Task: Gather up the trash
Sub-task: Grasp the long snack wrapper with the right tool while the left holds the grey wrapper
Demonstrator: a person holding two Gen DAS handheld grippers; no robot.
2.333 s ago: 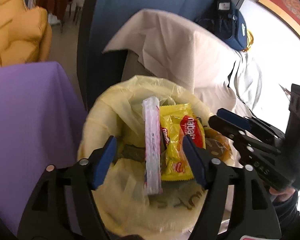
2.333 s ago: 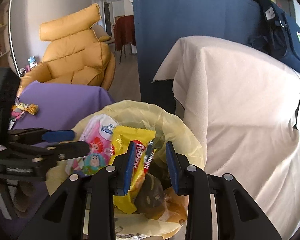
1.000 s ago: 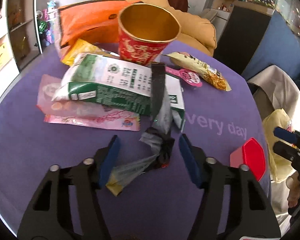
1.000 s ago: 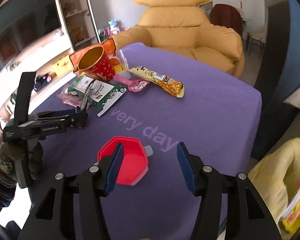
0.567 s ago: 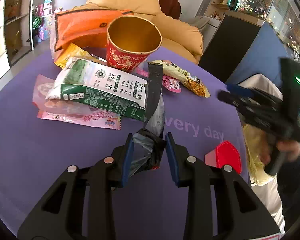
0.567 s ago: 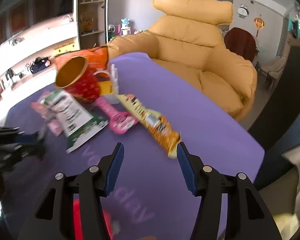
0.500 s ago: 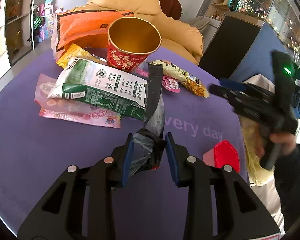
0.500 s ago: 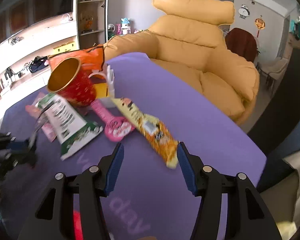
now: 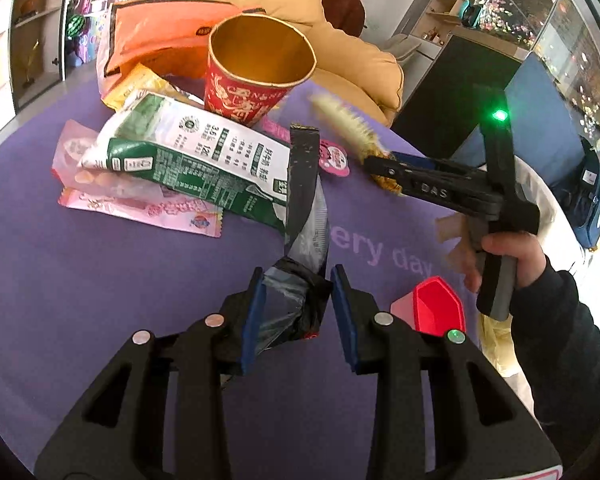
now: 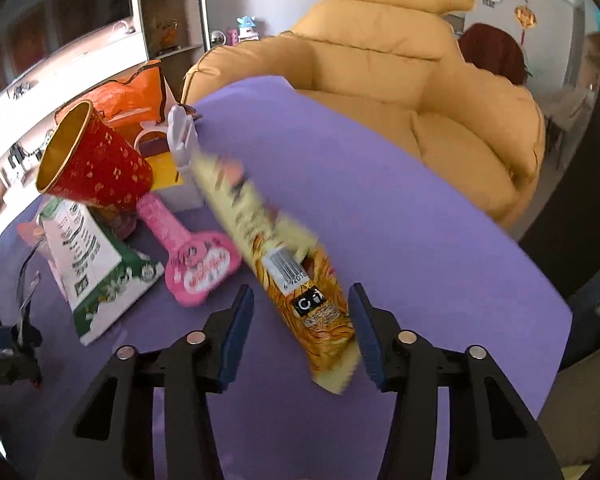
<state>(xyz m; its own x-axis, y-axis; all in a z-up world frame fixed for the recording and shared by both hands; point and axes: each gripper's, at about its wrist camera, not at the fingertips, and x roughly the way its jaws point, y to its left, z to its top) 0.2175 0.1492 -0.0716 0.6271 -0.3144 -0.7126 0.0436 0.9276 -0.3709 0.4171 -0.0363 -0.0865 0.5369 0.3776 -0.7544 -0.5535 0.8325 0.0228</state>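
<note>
Two tongs: left grips black wrapper; right closing around snack packet.

Left gripper now pinches black wrapper; right gripper, jaws closing, now straddles yellow snack packet.

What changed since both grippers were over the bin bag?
Both swung from the yellow bag to the purple table. The left gripper closed on the crumpled black-and-clear wrapper and holds it. The right gripper passed the red lid and now straddles the orange snack packet, jaws just narrowing, not pressing yet. Red cup and green-white pouch stayed put.
</note>
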